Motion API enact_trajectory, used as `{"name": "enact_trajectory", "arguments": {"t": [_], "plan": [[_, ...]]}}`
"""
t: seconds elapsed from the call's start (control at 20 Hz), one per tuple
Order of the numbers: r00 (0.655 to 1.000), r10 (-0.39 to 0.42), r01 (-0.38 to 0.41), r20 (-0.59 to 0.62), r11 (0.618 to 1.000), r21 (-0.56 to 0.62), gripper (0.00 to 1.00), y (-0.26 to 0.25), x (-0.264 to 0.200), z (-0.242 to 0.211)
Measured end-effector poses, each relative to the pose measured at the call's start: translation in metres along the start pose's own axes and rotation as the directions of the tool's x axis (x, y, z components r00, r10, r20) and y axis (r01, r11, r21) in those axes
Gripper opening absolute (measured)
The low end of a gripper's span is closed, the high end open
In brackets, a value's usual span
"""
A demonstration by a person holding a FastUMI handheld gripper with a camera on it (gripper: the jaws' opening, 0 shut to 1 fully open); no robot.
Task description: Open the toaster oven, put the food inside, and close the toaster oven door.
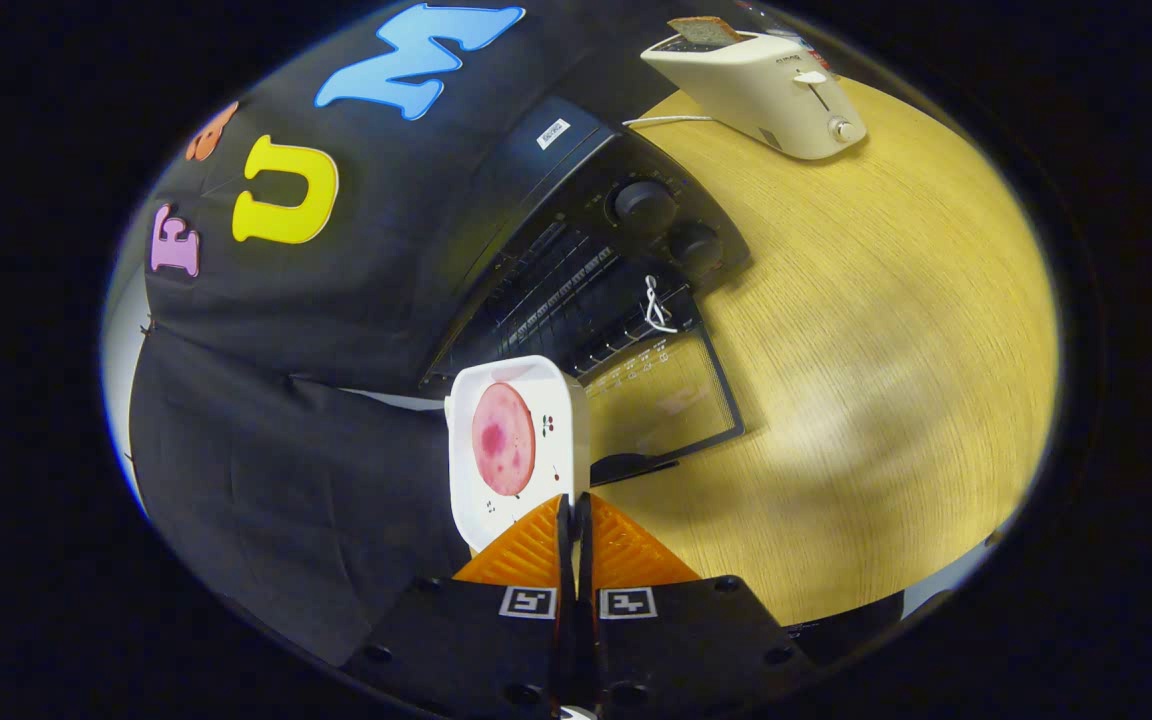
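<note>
Gripper (574, 520) jaws pinched on plate (516, 450) rim; ham slice (503, 438) aboard

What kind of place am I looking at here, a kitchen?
Probably a mock kitchen counter in a booth: a black toaster oven with its door open, a white toaster, and a wooden table. The gripper is shut on a white plate of sliced meat.
</note>
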State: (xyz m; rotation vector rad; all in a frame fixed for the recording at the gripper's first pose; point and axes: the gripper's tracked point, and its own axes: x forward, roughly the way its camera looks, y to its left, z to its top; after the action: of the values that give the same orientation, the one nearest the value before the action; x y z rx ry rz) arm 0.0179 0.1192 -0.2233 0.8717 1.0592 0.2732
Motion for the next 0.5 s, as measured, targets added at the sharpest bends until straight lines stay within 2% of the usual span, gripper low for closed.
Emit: {"name": "enact_trajectory", "arguments": {"t": [0.2,0.4,0.5], "plan": [[0.999,-0.017,0.016,0.032,0.999,0.044,0.02,-0.003,0.031,0.016],[0.987,-0.071,0.059,0.141,0.995,0.083,0.02,-0.014,0.055,0.047],[0.985,-0.061,0.041,0.163,0.992,0.121,0.02,-0.014,0.069,0.059]]}}
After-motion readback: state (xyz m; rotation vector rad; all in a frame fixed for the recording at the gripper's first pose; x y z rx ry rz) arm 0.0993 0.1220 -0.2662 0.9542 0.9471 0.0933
